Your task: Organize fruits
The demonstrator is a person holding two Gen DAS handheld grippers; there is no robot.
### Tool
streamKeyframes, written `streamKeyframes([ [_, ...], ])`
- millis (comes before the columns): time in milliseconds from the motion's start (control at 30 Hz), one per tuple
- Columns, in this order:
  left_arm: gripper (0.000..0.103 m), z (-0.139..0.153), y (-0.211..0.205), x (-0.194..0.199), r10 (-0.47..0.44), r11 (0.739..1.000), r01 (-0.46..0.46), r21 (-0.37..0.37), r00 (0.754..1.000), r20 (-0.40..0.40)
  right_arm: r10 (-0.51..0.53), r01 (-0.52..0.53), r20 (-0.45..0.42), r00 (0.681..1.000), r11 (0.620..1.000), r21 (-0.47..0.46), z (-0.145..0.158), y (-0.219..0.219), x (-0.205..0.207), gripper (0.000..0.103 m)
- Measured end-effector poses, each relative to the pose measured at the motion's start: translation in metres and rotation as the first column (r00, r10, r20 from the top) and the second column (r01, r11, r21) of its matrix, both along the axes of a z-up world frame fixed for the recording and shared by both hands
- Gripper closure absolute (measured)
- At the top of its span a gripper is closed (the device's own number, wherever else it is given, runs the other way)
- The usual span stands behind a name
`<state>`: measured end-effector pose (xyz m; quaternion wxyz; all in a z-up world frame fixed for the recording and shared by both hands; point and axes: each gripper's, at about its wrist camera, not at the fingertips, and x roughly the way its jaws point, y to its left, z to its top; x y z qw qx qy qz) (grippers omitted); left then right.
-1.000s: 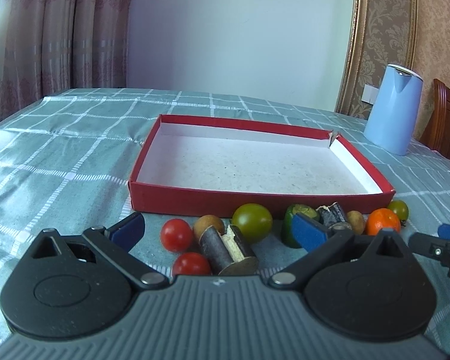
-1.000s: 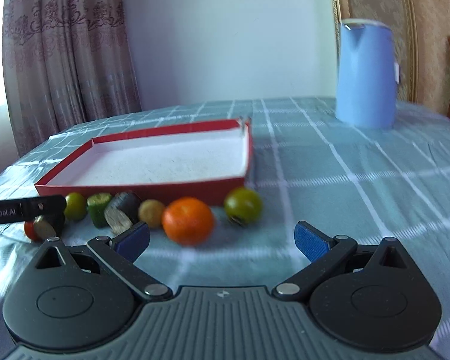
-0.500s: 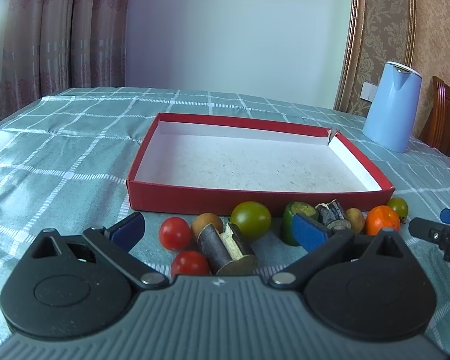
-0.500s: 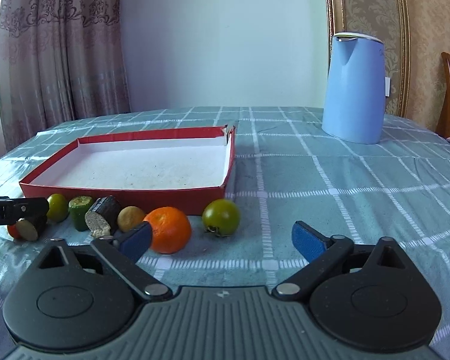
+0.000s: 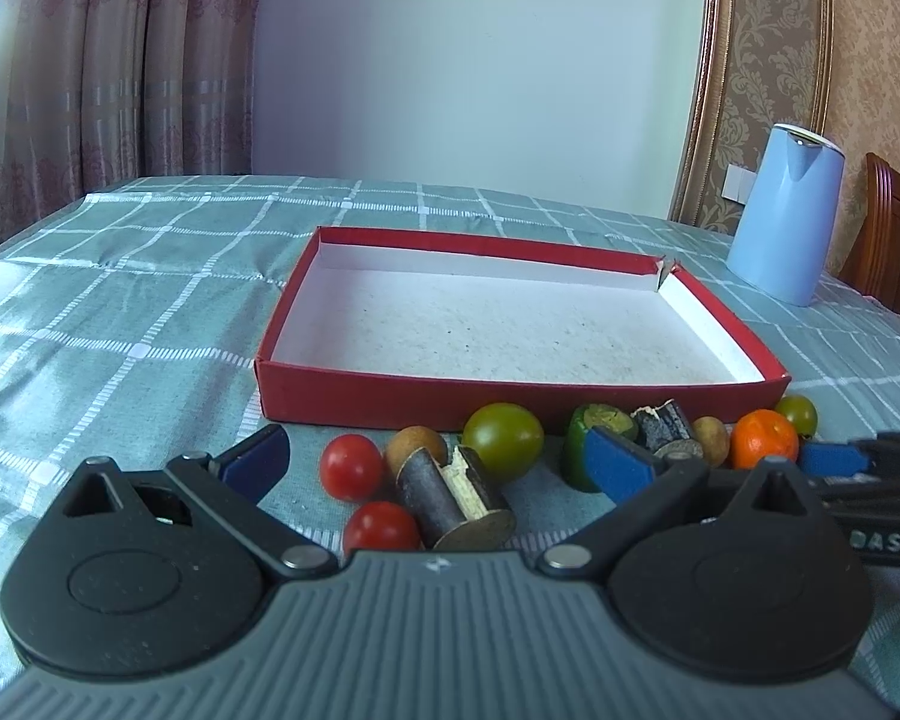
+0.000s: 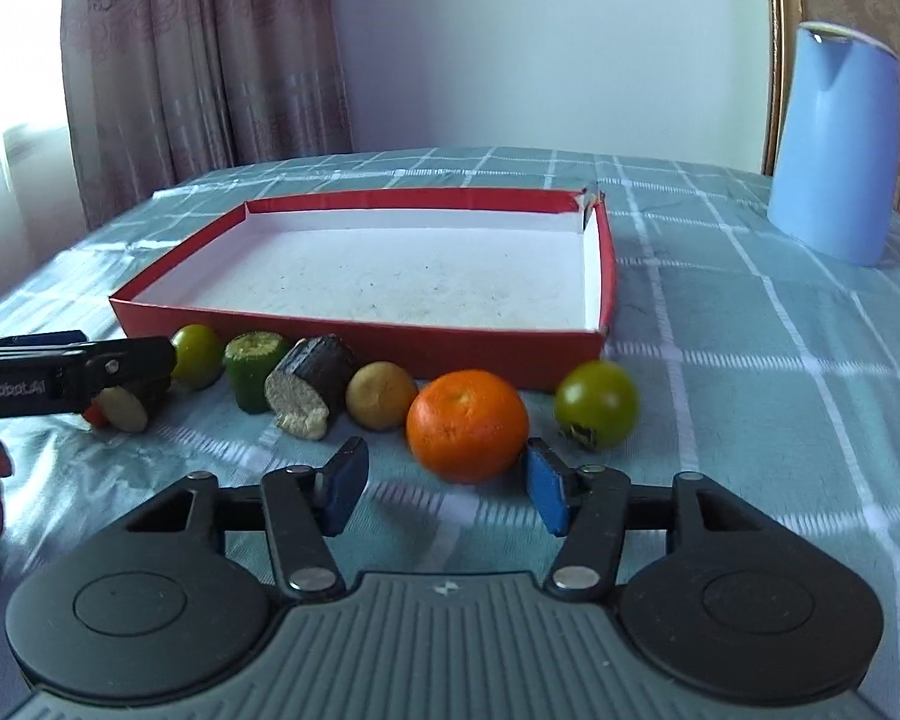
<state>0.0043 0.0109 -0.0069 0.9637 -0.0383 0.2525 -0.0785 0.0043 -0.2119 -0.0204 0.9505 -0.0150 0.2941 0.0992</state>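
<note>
An empty red box (image 5: 510, 397) (image 6: 390, 343) lies on the checked cloth with a row of fruit along its near wall. My left gripper (image 5: 438, 462) is open over two red tomatoes (image 5: 351, 467), a brown fruit, a dark cane piece (image 5: 450, 495) and a green tomato (image 5: 503, 435). My right gripper (image 6: 444, 486) is open and its jaws are closing. The orange (image 6: 467, 423) (image 5: 765, 438) sits just ahead, partly between the tips. The right pad is at its edge and the left pad is apart from it. A green tomato (image 6: 597, 403) lies to its right.
A blue kettle (image 5: 783, 228) (image 6: 834, 144) stands at the back right, with a wooden chair (image 5: 894, 240) behind it. A green cut piece (image 6: 252, 369), another cane piece (image 6: 309, 387) and a yellow fruit (image 6: 381, 393) lie left of the orange. Curtains hang at the left.
My right gripper has moved in on the orange, rolled a little, and its jaws have narrowed from wide open. The left gripper has stayed in place and open.
</note>
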Motion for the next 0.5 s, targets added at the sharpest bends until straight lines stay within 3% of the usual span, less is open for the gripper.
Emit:
streamKeyframes([
  [167,0.000,0.000,0.001,0.000,0.003,1.000,-0.003,-0.001,1.000,0.000,-0.019,0.019,-0.004,1.000,0.999,-0.027,-0.001,0.001,0.009,0.060],
  [433,0.000,0.003,0.005,-0.007,0.026,1.000,-0.026,-0.005,0.999,0.031,-0.018,0.018,0.003,1.000,1.000,-0.001,-0.001,-0.004,0.010,0.061],
  [500,0.000,0.004,0.010,-0.014,0.013,1.000,-0.014,0.025,0.999,0.043,-0.019,0.019,0.001,1.000,1.000,0.013,-0.002,-0.006,0.009,0.061],
])
